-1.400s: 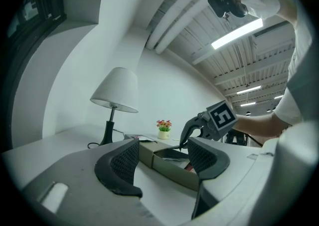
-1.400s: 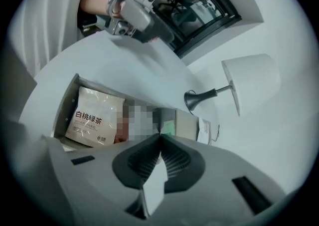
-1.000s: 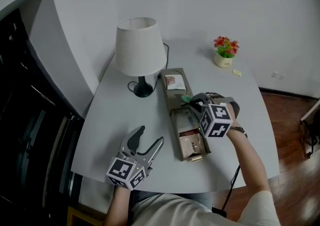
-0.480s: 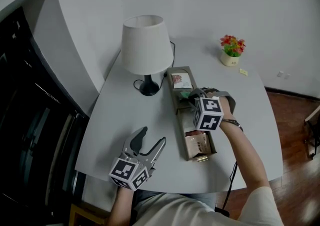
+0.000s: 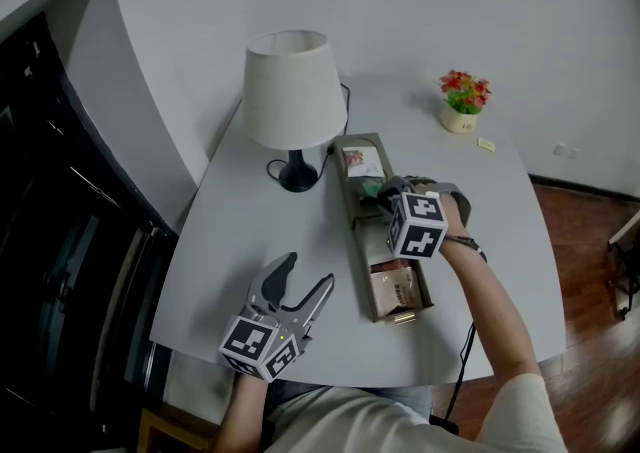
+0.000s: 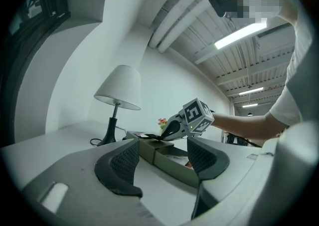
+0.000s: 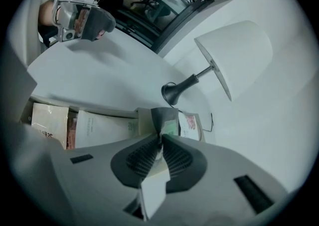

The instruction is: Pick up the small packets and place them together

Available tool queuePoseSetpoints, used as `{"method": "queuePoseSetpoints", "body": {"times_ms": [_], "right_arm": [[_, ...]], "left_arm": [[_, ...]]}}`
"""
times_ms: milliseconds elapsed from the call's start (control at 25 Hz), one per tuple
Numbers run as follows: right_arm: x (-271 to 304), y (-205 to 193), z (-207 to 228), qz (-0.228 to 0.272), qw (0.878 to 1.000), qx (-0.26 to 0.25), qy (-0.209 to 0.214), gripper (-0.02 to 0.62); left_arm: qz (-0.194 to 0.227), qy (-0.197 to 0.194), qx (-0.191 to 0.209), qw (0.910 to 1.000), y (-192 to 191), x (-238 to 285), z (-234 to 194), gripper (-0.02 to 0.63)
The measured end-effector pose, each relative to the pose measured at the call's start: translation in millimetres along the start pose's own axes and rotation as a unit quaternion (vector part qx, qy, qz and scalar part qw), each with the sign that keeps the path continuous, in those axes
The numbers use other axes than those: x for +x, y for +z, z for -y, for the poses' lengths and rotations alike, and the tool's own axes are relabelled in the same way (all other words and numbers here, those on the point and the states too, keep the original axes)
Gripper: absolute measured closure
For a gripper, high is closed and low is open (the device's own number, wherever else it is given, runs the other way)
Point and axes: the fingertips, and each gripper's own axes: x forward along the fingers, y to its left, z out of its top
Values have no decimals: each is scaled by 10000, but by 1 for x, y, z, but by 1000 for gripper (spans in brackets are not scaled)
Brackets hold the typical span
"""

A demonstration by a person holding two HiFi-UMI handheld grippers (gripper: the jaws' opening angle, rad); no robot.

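Packet (image 7: pixel 164 120) first: it is thin, with a dark end and a green patch. It is pinched flat between the pads of my right gripper (image 7: pixel 160 139), whose jaws are all but together on it, and it hangs over the divider between the far and middle compartments of the long cardboard tray (image 5: pixel 357 241). My left gripper (image 5: pixel 306 274) sits level near the table's front edge, jaws spread wide with nothing between them. I judge the step in hand to be setting this packet down with the others. I'd pick the compartment where the pale packets (image 7: pixel 102 127) already lie and keep the packet flat, with its free end aimed into the cell and not onto the divider. Then I'd lower it until it rests on the pile and only then ease the jaws apart (a thing this light may cling to a pad or flutter off sideways). A brown packet (image 5: pixel 395 289) lies in the near compartment and a white packet (image 5: pixel 363 161) with a pink print in the far one. The table (image 5: pixel 250 241) is plain white with rounded corners. A white-shaded lamp (image 5: pixel 290 91) on a dark base stands just beside the tray's far end, and a small pot of red flowers (image 5: pixel 460 106) and a little yellow tag (image 5: pixel 487 144) sit well apart from the tray, near the wall; dark glazing runs along the left and wood floor (image 5: pixel 590 261) shows on the right
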Motion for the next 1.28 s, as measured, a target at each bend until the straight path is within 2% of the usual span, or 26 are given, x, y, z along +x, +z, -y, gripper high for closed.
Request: {"method": "queuePoseSetpoints", "body": {"times_ms": [40,120,520,640,720,760,840,960,1040,1280], "right_arm": [[0,1,1,36,10000,55,-9,546],[0,4,2,109,9998,138,-18,478],[-12,-4,1,78,9999,96,-120,477],[-30,-2,11,525,9966,519,-373,477],[-49,1,18,1079,9867,1071,-571,476],[-60,2,20,1390,9784,1388,-650,469],[-83,4,21,1979,9570,1964,-801,281],[-123,3,20,2869,9147,2554,-1257,268],[-144,0,12,3316,8858,2869,-1518,183],[-181,-15,-23,3848,8021,3966,-2265,183]], "left_arm": [[4,11,-3,10000,0,-1,0,307],[15,31,-9,10000,1,-3,-1,307],[47,-19,10,10000,3,-4,4,307],[37,-59,28,10000,3,-2,7,307],[44,-82,53,9999,4,0,8,307],[50,-93,66,9999,4,0,8,307],[61,-120,104,9999,6,3,7,307],[68,-143,183,9997,9,9,8,307],[61,-160,287,9994,10,13,11,307],[2,-174,691,9975,12,22,21,299]]}}
